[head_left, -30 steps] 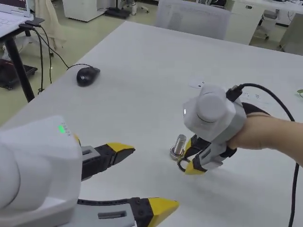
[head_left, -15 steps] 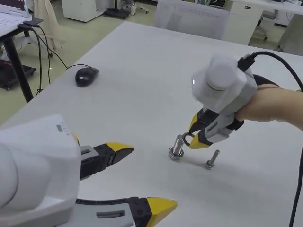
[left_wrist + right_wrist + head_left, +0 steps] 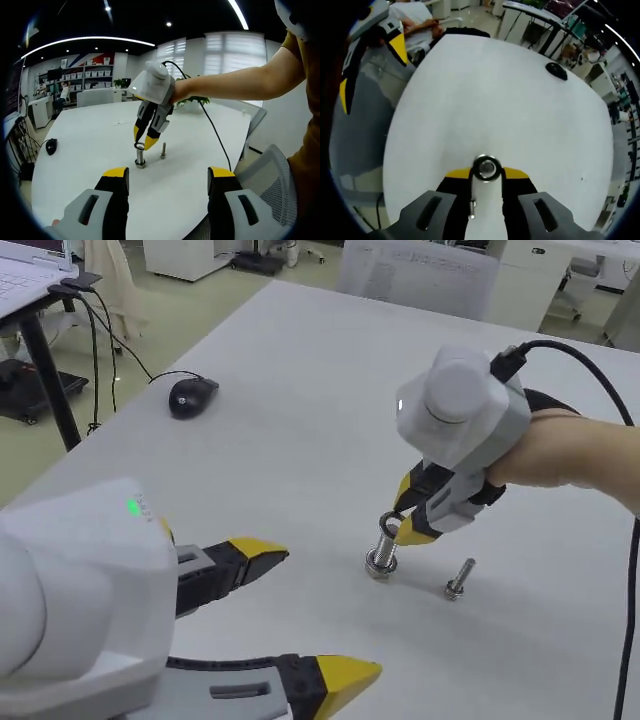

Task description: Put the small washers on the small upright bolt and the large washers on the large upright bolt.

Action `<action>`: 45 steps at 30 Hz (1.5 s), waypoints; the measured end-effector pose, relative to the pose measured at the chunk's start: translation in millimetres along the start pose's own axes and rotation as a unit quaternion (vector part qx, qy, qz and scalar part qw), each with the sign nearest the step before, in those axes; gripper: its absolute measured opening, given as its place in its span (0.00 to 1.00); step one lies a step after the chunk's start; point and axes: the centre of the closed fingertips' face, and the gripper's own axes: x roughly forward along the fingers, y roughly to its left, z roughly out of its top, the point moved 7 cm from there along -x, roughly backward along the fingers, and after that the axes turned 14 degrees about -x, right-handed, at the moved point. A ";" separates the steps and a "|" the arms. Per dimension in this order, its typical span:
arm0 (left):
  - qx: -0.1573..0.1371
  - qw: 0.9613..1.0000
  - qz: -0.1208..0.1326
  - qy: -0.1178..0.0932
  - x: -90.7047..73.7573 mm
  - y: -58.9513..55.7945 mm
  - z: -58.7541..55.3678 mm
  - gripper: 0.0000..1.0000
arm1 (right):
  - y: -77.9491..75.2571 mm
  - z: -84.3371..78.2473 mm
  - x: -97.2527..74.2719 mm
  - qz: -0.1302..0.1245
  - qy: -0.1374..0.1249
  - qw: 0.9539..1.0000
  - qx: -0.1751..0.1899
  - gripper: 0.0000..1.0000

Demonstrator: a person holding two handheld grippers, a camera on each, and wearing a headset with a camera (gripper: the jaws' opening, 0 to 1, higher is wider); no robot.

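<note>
Silver metal ring washer pinched betw. the yellow tips of R gripper, jaws closed on its rim. Sits right at top end of large bolt (silver, threaded, upright, head down on table), directly under the R gripper tips. Can't tell if ring is already round the thread or only over it. In R gripper view, looking straight down: washer centred betw. the tips of R gripper. Small bolt, thin, silver, stands a bit tilted just beside large bolt, below R gripper body, not touching either. In L gripper view: R gripper points down, washer at its tips, large bolt beneath, small bolt next to it. R gripper held by a bare hand.

L gripper well apart from the bolts, nearer the person, jaws spread wide, nothing betw. them; same in its own view. Black computer mouse far beyond L gripper, near edge of white table.
</note>
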 end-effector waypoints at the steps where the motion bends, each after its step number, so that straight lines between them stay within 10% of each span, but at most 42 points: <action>1: -0.001 1.000 0.000 0.000 0.1 0.3 -0.1 0.63 | -0.2 -0.2 0.2 0.001 0.000 1.000 0.000 0.22; 33: -0.009 1.000 0.002 0.005 1.4 2.1 -4.3 0.63 | 8.8 -13.6 54.6 0.036 0.032 0.999 0.004 0.23; 45: -0.011 1.000 0.003 0.008 4.6 3.2 -3.9 0.63 | 10.1 -15.2 45.4 0.032 0.003 0.999 0.021 0.25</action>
